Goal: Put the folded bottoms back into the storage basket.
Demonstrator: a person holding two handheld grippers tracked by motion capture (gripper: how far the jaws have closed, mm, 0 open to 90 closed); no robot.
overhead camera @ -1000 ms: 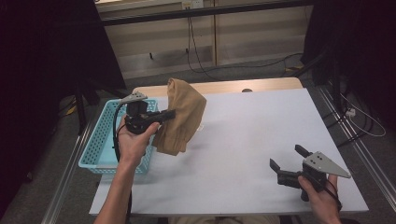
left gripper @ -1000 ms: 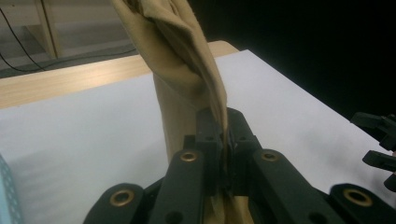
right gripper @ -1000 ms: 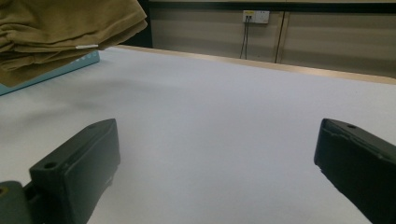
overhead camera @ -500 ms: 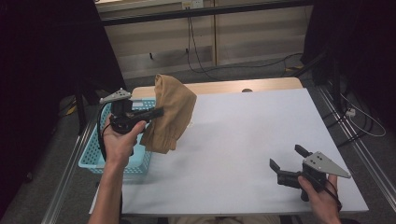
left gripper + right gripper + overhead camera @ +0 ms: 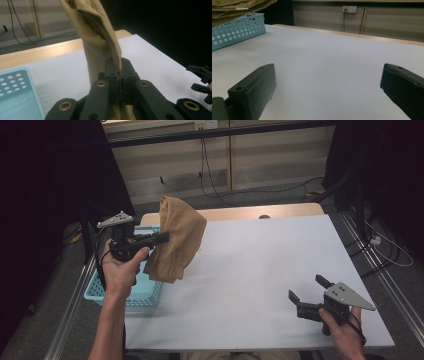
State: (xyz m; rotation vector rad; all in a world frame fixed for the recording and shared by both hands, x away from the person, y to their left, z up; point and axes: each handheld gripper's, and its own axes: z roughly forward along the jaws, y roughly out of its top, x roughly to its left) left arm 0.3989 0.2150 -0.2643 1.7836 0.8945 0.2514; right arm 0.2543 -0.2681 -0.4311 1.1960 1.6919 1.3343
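High view | left gripper [image 5: 162, 238] clamped on tan cloth [image 5: 177, 237] above blue basket [image 5: 145, 296] | right gripper [image 5: 306, 292] apart

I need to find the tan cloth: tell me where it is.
In the high view, the tan cloth hangs at the table's left, pinched by the left gripper beside the blue basket.

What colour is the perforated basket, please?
Light turquoise blue basket, clearest in the right gripper view.

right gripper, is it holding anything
No, the right gripper rests on the white table with its jaws wide apart and nothing between them.
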